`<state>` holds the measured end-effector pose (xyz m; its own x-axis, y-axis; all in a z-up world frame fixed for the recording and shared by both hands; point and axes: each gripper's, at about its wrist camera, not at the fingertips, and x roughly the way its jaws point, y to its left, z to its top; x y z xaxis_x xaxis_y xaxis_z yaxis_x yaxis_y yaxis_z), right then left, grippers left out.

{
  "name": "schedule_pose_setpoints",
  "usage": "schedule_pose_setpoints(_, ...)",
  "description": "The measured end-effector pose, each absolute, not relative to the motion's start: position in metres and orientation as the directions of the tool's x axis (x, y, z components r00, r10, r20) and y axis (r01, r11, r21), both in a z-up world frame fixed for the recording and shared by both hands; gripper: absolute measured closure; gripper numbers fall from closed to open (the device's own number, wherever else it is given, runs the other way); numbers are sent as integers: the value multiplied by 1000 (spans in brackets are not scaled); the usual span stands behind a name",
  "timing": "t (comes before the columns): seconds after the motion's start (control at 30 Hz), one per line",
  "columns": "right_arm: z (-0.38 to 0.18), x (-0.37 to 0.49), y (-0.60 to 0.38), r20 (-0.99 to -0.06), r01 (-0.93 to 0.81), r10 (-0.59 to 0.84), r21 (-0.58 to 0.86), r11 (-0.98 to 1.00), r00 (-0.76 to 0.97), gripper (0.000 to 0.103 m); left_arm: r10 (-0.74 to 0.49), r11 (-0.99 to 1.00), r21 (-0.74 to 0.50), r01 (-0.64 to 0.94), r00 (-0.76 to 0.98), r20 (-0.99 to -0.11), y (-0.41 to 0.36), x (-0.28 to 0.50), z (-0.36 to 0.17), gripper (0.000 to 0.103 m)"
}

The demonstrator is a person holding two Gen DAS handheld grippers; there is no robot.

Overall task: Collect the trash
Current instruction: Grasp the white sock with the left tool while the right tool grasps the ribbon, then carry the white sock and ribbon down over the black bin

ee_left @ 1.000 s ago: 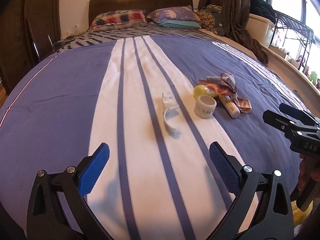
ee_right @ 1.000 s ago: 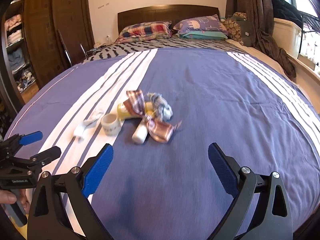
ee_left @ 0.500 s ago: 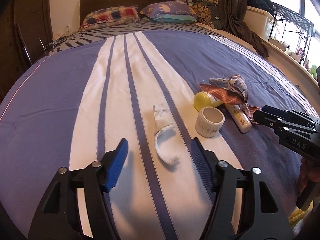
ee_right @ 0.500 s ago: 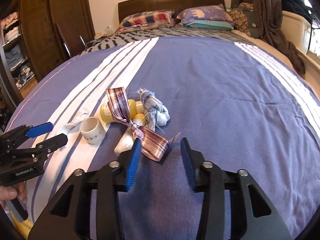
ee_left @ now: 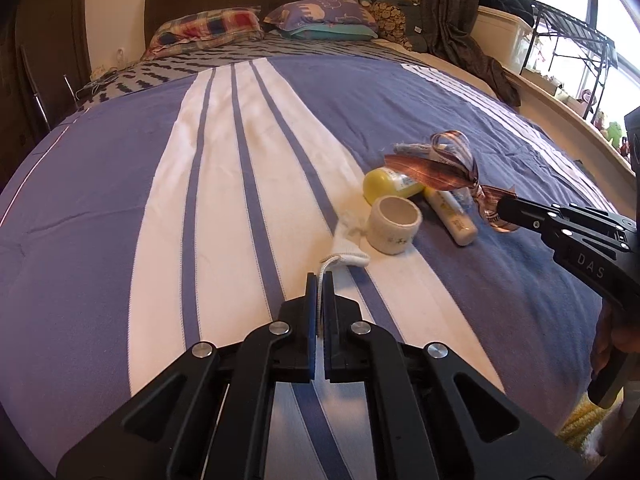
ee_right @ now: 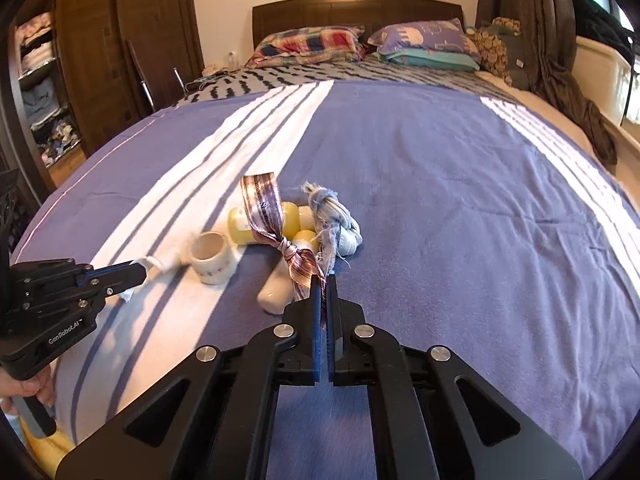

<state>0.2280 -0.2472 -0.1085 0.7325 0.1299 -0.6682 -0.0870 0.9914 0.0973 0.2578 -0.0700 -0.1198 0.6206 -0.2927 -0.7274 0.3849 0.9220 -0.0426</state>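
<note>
Two tongs, one tape roll, one ribbon, three pillows

Bed fills the scene, pillows at far end vs headboard. Small trash cluster sits mid-bed, near side. In left wrist view, L to R: mask w/ strap running near-ward into left gripper; tape roll just right of mask, touching it; round bottle just behind roll; tube right of roll; ribbon lying over bottle & tube, its right tail at right gripper. In right wrist view, cloth knot lies right of ribbon, far side of tube. Wardrobe far left, curtain far right
</note>
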Motion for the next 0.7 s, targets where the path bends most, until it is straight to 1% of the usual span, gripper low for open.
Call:
schedule_pose_setpoints(0.43, -58, 137, -241, -580, -116, 143, 84, 990, 802, 100, -317, 922, -42, 386, 688, -653, -57, 159, -64, 102)
schedule_pose_setpoints(0.7, -43, 74, -240, -554, -105, 131, 79, 991, 822, 100, -348, 911, -50, 409, 700, -623, -51, 100, -50, 102)
